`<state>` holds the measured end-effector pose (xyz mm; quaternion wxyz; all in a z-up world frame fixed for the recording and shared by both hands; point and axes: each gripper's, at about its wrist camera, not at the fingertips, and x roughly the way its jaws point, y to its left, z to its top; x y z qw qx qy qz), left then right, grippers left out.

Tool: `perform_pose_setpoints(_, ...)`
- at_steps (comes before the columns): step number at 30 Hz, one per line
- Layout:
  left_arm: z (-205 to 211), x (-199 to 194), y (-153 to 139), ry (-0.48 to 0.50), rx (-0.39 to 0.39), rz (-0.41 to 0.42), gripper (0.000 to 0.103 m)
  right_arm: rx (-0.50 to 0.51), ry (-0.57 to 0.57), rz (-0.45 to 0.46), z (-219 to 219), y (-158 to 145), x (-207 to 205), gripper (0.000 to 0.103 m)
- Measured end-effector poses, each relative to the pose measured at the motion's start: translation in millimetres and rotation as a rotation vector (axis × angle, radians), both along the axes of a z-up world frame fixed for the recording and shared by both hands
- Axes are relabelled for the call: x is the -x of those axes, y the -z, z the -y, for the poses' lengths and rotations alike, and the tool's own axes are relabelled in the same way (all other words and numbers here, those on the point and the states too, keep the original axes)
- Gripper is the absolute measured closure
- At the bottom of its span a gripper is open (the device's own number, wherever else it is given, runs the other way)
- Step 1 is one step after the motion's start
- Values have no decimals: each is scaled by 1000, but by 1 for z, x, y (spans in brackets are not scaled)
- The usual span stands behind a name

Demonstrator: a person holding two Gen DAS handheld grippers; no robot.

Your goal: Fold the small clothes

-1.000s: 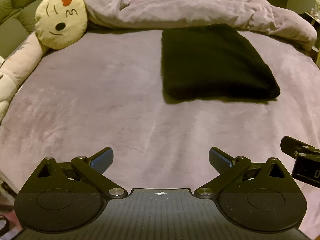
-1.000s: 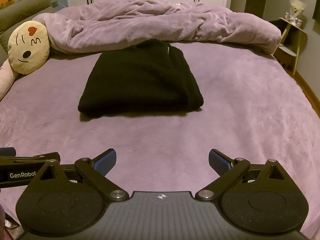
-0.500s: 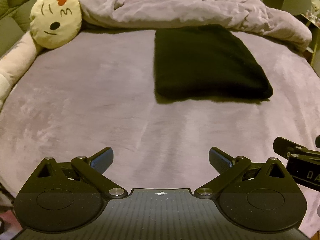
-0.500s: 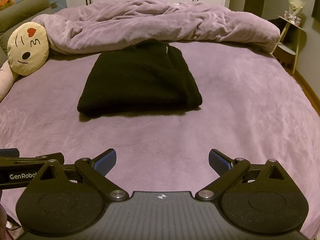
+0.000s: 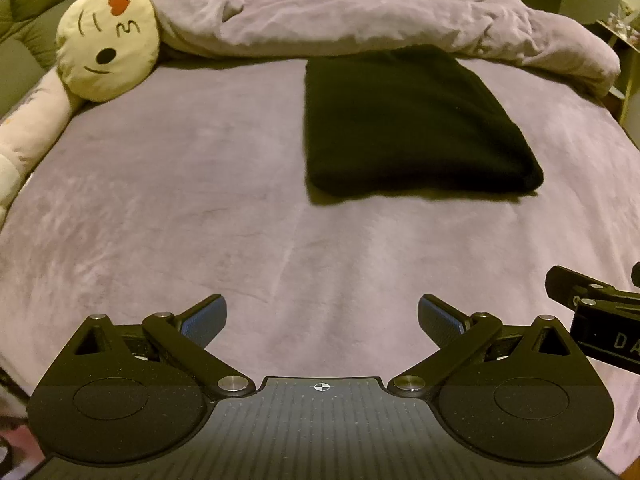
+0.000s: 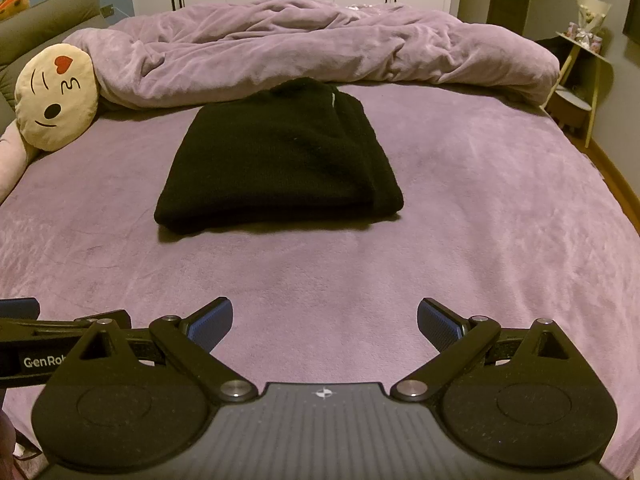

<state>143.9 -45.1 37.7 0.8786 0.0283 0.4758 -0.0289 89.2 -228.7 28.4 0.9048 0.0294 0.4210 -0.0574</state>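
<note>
Black garment [image 6: 280,156] lies folded into a thick rectangle mid-bed on the purple sheet [image 6: 480,220], far edge touching or just under the bunched duvet [image 6: 320,48]. Layered fold edges show on its right side in the right wrist view; a small pale tag sits near the top right. In the left wrist view it sits right of centre [image 5: 408,120], flat, nothing on it.

Left gripper [image 5: 322,320] is spread wide, blue pads far apart, holding nothing, only bare sheet between the fingers. It hovers over the near part of the bed, well apart from the garment. Right gripper [image 6: 324,322] is likewise released, fully spread, empty, touching no cloth. The two grippers are side by side; each shows at the edge of the other's view.

Round emoji pillow [image 6: 56,96] at far left, against the duvet end, well apart from the garment. Small side table [image 6: 580,92] off the bed's right.
</note>
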Motion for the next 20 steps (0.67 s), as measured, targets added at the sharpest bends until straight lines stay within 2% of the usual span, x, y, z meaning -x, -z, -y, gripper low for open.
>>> perform_pose_setpoints(20,1,1,1,32,19,-3,0,8,-3,11,1,-6,1,4)
